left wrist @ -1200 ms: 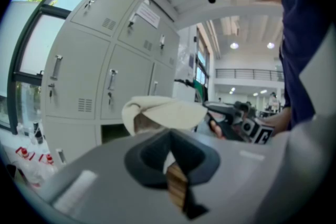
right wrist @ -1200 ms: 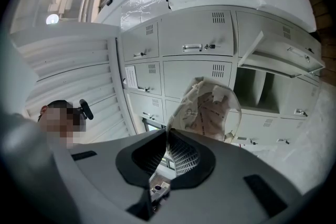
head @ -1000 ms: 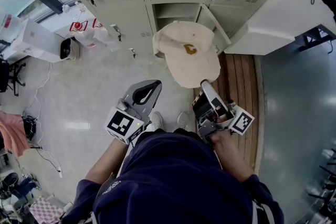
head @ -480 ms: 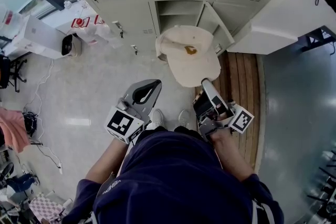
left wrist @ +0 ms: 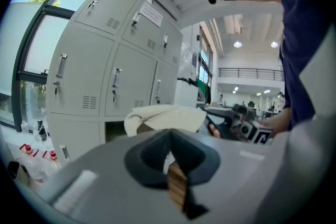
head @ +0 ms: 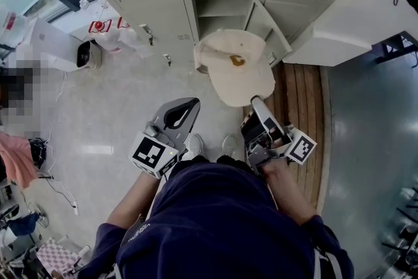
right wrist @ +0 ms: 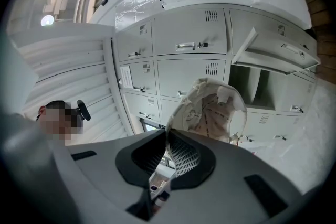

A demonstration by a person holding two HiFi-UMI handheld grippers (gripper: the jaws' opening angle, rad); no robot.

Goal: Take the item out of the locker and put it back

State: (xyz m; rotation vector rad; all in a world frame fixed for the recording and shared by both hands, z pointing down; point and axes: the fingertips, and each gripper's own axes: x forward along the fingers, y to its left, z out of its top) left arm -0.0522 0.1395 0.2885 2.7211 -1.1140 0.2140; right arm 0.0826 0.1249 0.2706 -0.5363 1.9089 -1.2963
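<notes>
A beige cap point(head: 236, 68) with a brown mark on its crown hangs in front of the open locker compartment point(head: 222, 10). My right gripper point(head: 256, 102) is shut on the cap's brim edge and holds it up. In the right gripper view the cap's point(right wrist: 212, 110) inside faces me, just beyond the closed jaws of the right gripper point(right wrist: 168, 134), with the open compartment point(right wrist: 252, 84) behind it. My left gripper point(head: 189, 104) is shut with nothing in it, held to the left of the cap. The left gripper view shows its jaws point(left wrist: 169, 136) together, the cap point(left wrist: 165, 115) beyond.
The locker's door point(head: 268, 29) swings out to the right of the opening. Shut lockers with keys surround it. A wooden bench point(head: 300, 108) runs along the right. Plastic bottles point(head: 104, 32) and a white box point(head: 55, 49) stand on the floor at left.
</notes>
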